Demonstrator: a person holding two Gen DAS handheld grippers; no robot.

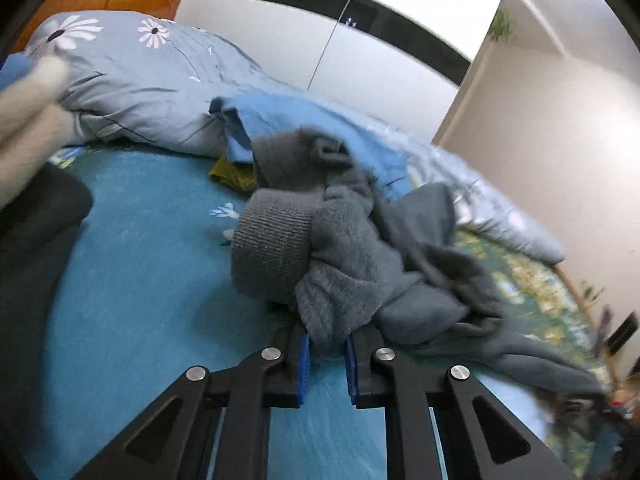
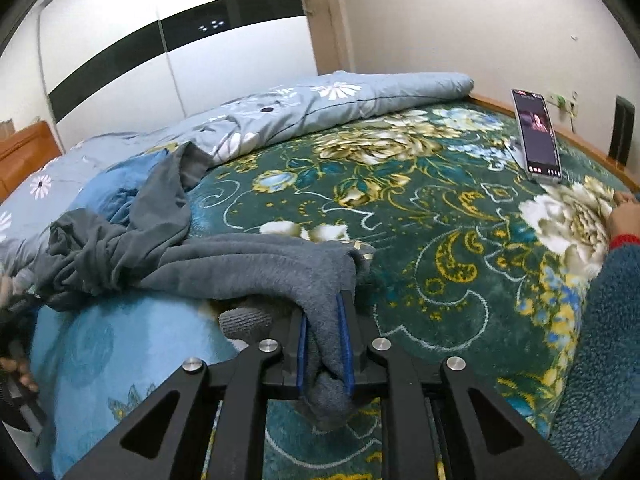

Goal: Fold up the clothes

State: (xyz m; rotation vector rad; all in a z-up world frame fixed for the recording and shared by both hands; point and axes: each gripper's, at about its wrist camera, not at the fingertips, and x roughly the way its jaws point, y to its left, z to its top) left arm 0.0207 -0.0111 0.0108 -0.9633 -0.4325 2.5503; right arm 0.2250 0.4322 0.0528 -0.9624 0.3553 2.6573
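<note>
A grey fleece garment [image 1: 360, 248] lies bunched on the bed, its ribbed cuff [image 1: 272, 248] rolled toward me. My left gripper [image 1: 327, 338] is shut on a fold of it, and the fleece is pinched between the blue pads [image 1: 303, 360]. In the right wrist view the same grey garment [image 2: 240, 264] stretches leftward across the bed. My right gripper [image 2: 322, 314] is shut on another part of it, beside a ribbed cuff [image 2: 244, 320]. Fleece bulges out below the jaws.
A pale blue daisy-print quilt [image 1: 140, 80] [image 2: 320, 108] runs along the far side of the bed. A blue garment [image 1: 288, 116] and an olive one [image 1: 232, 174] lie behind the grey one. A phone [image 2: 536, 136] stands at the right. A person's sleeve [image 2: 608, 300] is on the right.
</note>
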